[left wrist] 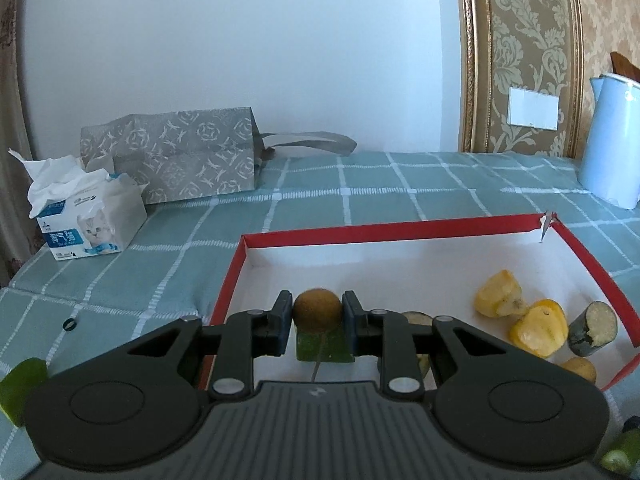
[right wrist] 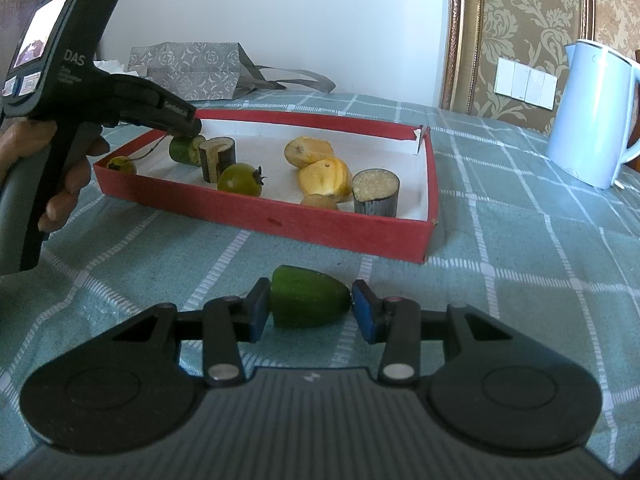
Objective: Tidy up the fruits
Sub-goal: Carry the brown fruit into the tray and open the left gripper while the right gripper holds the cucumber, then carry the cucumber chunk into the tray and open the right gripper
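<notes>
Left gripper [left wrist: 318,322] has its fingers clamped on a small brown round fruit [left wrist: 317,311], hovering over the red box [left wrist: 440,225], with a green chunk [left wrist: 324,346] just beneath. Right gripper [right wrist: 310,306] fingers pinch a green cucumber piece [right wrist: 310,300] above the worktop [right wrist: 520,248], just short of the box. Risk: that round fruit's smooth, so it could squirt out sideways or roll once released.

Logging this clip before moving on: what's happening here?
A person is sorting fruit pieces into a red box on a checked tablecloth, a handheld gripper in each hand. The left gripper is shut on a small brown round fruit over the box's left end. The right gripper grips a green piece out on the cloth, in front of the box. Yellow wedges, dark-skinned chunks and a green tomato lie in the box.
</notes>
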Demonstrator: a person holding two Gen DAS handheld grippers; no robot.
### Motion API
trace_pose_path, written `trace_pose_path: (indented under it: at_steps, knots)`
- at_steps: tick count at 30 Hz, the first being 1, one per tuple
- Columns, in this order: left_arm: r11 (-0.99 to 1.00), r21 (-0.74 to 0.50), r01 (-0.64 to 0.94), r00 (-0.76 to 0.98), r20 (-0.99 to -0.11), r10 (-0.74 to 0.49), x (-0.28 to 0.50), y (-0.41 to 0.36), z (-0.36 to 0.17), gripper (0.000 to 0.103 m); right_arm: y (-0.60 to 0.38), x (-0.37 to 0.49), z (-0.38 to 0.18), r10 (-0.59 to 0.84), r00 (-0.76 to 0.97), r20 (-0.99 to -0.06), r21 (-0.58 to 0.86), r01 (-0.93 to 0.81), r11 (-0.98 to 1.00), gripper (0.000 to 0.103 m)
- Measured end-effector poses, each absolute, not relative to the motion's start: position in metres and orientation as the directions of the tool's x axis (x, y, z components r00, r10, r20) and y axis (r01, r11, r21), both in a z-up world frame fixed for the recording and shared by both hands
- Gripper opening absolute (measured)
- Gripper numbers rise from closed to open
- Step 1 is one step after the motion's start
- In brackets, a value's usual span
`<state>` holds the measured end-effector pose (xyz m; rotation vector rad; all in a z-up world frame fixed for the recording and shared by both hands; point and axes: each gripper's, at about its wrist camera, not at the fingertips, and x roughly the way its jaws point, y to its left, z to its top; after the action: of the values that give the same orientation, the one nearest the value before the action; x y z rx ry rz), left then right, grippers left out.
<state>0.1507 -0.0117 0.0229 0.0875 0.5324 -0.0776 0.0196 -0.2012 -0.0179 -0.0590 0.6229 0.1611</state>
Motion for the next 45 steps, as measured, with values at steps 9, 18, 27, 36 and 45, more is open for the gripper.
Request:
trace_pose_path:
  at_steps: [9,18,27,36,45]
  knots:
    - [0.998,-0.013,0.054,0.901,-0.431,-0.054,0.121,0.016,0.035,0.059,-0.202,0.019,-0.018,0.133,0.8,-0.585,-0.005,-0.168,0.986,0.042]
    - [0.992,-0.092,0.085,0.897,-0.426,-0.116,0.08,0.032,0.027,0.059,-0.201,0.019,-0.018,0.13,0.8,-0.585,-0.01,-0.167,0.986,0.042]
    - [0.988,-0.095,0.118,0.875,-0.461,-0.149,0.058,0.026,0.015,0.059,-0.201,0.019,-0.018,0.13,0.801,-0.585,-0.009,-0.167,0.986,0.042]
    - [0.988,-0.054,0.145,0.853,-0.499,-0.152,0.051,0.014,0.003,0.059,-0.201,0.019,-0.018,0.132,0.804,-0.58,-0.008,-0.167,0.986,0.041]
    - [0.982,-0.024,0.186,0.828,-0.535,-0.17,0.049,0.003,-0.005,0.059,-0.205,0.017,-0.017,0.123,0.814,-0.568,0.004,-0.146,0.989,0.04]
